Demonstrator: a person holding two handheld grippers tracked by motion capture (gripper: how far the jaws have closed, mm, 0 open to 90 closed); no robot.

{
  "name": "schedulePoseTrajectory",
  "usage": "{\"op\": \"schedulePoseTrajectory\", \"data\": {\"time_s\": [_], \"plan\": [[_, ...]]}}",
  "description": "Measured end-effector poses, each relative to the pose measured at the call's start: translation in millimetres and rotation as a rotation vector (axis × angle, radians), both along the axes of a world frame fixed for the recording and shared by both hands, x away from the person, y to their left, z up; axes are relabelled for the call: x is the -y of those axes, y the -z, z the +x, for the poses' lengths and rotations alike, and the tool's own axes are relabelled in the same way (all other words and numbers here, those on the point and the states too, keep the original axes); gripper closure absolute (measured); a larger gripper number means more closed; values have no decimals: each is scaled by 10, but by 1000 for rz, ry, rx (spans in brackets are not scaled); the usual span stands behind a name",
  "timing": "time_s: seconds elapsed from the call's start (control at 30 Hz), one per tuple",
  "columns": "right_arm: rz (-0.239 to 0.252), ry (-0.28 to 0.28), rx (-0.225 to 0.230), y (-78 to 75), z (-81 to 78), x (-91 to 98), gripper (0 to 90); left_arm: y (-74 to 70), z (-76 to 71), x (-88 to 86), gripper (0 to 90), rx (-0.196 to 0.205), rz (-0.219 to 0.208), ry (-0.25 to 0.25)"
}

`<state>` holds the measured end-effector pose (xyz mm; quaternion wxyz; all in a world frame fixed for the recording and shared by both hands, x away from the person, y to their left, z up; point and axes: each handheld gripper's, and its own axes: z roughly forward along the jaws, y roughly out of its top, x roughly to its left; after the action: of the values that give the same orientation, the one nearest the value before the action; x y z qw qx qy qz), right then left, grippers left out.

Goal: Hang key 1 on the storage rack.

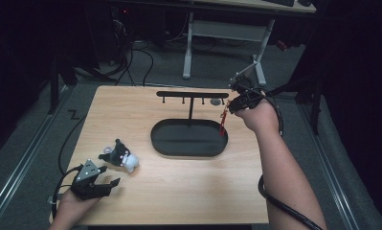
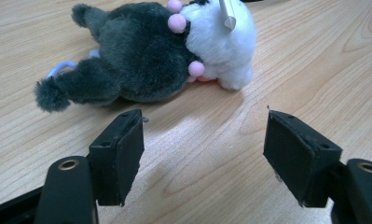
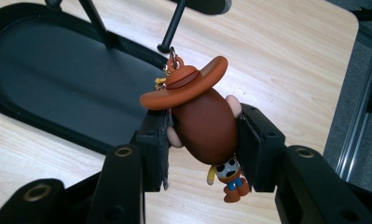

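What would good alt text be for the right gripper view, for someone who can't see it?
The right gripper clamps a brown cowboy figurine keychain between its black fingers, its ring at a peg of the black hanging stand. Beneath lie the stand's oval black tray and a light wooden table.

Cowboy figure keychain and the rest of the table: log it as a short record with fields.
right gripper: shut on the cowboy figure keychain, raised near the right end of the stand's bar
cowboy figure keychain: brown head, orange hat, metal ring on top close to a peg of the hanger stand; whether it is hooked on cannot be told
hanger stand: black, T-shaped, rising from an oval black tray
left gripper: open, low over the table, nothing between the jaws
plush toy: dark grey and white, lying on its side just ahead of the left gripper, untouched
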<state>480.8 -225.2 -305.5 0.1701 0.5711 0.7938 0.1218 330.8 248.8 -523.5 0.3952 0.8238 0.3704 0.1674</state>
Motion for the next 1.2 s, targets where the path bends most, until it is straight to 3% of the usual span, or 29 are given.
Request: {"op": "schedulePoseTrajectory", "data": {"time_s": [0.57, 1.2], "plan": [[-5, -9, 19, -31, 132, -157, 578, 2, 1, -4, 290, -4, -3, 7], [2, 44, 35, 23, 189, 10, 578, 12, 2, 5, 290, -6, 5, 15]]}}
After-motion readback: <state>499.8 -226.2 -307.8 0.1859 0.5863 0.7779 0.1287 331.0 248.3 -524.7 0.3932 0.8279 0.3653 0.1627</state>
